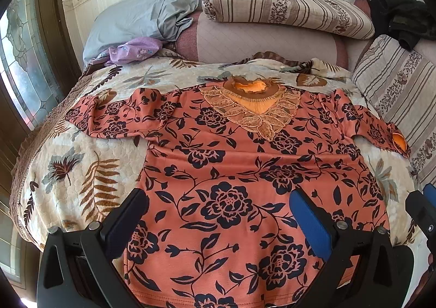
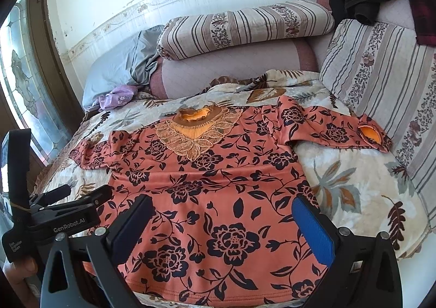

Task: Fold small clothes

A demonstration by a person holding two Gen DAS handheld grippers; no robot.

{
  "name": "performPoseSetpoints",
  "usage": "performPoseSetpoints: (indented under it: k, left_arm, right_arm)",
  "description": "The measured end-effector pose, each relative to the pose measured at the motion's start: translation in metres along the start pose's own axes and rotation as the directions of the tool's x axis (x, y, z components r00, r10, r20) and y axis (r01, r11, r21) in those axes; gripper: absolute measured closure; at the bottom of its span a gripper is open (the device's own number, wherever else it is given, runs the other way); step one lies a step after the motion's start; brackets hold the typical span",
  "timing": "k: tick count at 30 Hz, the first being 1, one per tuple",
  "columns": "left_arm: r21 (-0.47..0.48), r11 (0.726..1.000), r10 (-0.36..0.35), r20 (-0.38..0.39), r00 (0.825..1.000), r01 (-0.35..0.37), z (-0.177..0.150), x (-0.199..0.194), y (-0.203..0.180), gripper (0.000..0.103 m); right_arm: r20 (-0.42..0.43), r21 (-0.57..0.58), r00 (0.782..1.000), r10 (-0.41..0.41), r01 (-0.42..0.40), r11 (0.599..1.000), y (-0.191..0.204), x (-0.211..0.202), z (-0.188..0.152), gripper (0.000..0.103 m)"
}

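On leaf-print quilt (image 1: 81, 171): floral blouse (image 1: 231, 171) flat; striped cushions (image 1: 286, 5) behind.

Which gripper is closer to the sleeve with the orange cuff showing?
Right. The right gripper hovers over the shirt's hem on the same side as that sleeve; the left gripper sits farther toward the opposite sleeve.

Each hand-held gripper (image 2: 220, 215) is black plastic with silver screws (one pad blue, "GenRobot.AI" printed white).
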State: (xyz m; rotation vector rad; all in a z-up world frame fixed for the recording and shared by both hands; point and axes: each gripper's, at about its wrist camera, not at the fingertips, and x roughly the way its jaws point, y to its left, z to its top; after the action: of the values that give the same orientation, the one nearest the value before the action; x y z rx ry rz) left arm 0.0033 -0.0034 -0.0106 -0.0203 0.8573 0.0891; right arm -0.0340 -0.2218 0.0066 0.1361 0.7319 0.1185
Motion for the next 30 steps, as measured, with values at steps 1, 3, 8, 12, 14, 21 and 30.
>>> performPoseSetpoints:
  k: [1, 3, 8, 12, 14, 21, 30]
  left_arm:
    - [-0.001, 1.0, 0.002, 0.001, 1.0, -0.002, 0.0001, 0.0, 0.0, 0.0]
    - [-0.001, 1.0, 0.001, 0.0, 1.0, -0.001, 0.0005, -0.0002, -0.0001, 0.0]
    - [-0.001, 1.0, 0.002, -0.003, 1.0, -0.002, 0.0003, 0.0004, -0.0004, 0.0]
    - [-0.007, 1.0, 0.001, 0.0, 1.0, -0.001, -0.0002, -0.001, 0.0014, 0.0]
    - [-0.011, 1.0, 0.0, 0.0, 1.0, 0.0, -0.0004, -0.001, 0.003, 0.0]
    - [-0.011, 1.0, 0.002, -0.004, 1.0, -0.002, 0.0002, 0.0005, 0.0044, 0.0]
    - [-0.004, 1.0, -0.001, -0.01, 1.0, 0.001, -0.0023, 0.0015, 0.0026, 0.0]
  right_arm:
    - [0.001, -0.001, 1.0, 0.001, -0.001, 1.0, 0.0006, 0.0004, 0.0003, 0.0]
    - [-0.001, -0.002, 1.0, 0.0, 0.0, 1.0, 0.0009, 0.0009, 0.0009, 0.0]
    - [-0.009, -0.011, 1.0, -0.004, 0.004, 1.0, 0.0022, 0.0028, 0.0033, 0.0]
    - [-0.022, -0.022, 1.0, -0.004, 0.003, 1.0, 0.0044, 0.0047, 0.0034, 0.0]
    - [-0.026, -0.026, 1.0, -0.005, 0.004, 1.0, 0.0055, 0.0053, 0.0029, 0.0]
    - [-0.032, -0.032, 0.999, -0.008, 0.007, 0.999, 0.0076, 0.0063, 0.0021, 0.0]
    - [-0.037, -0.026, 0.999, -0.013, 0.012, 1.0, 0.0027, 0.0076, -0.0011, 0.0]
